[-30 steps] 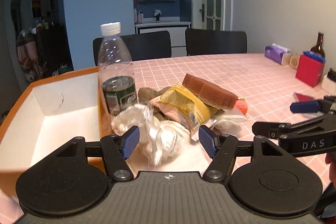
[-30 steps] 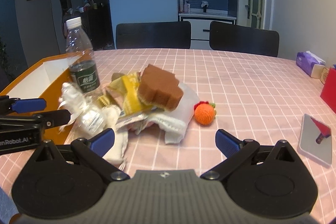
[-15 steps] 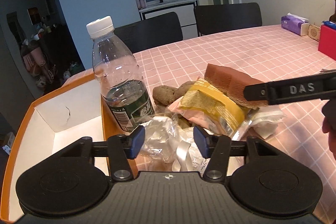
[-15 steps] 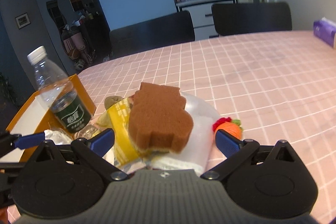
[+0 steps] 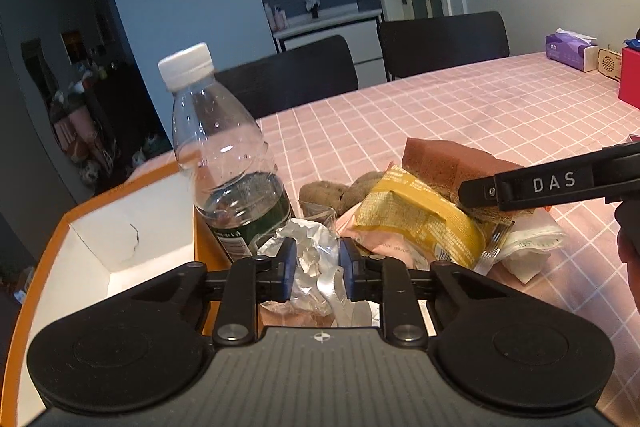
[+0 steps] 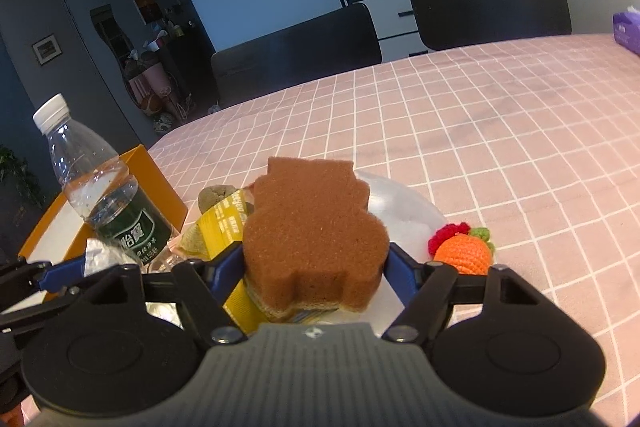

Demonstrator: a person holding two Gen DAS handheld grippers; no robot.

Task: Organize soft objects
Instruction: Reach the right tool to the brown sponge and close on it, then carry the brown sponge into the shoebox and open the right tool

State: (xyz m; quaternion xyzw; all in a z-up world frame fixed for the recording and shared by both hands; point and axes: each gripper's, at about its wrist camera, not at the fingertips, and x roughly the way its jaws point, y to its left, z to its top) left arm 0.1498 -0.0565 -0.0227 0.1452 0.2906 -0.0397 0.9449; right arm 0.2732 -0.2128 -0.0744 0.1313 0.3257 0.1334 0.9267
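Observation:
A pile of soft things lies on the pink checked table (image 5: 440, 107) beside an orange box (image 5: 100, 239). In the left wrist view my left gripper (image 5: 318, 267) has its jaws closing, and both blue pads press on crumpled clear plastic (image 5: 316, 259). In the right wrist view my right gripper (image 6: 314, 267) is closing on the brown sponge (image 6: 312, 227), with a pad touching each side. The sponge (image 5: 440, 163) rests on a yellow snack packet (image 5: 416, 223). One right gripper finger (image 5: 552, 183) shows in the left wrist view.
A water bottle (image 5: 224, 163) stands against the box wall, just behind the plastic. A crocheted orange (image 6: 464, 255) lies right of the sponge. Two dark chairs (image 5: 444, 43) stand at the far edge. A tissue box (image 5: 568, 51) and a red box (image 5: 630, 79) sit far right.
Both grippers came forward into the pile. The left jaws narrowed onto the crumpled plastic. The right jaws drew in from wide open to the sponge's sides.

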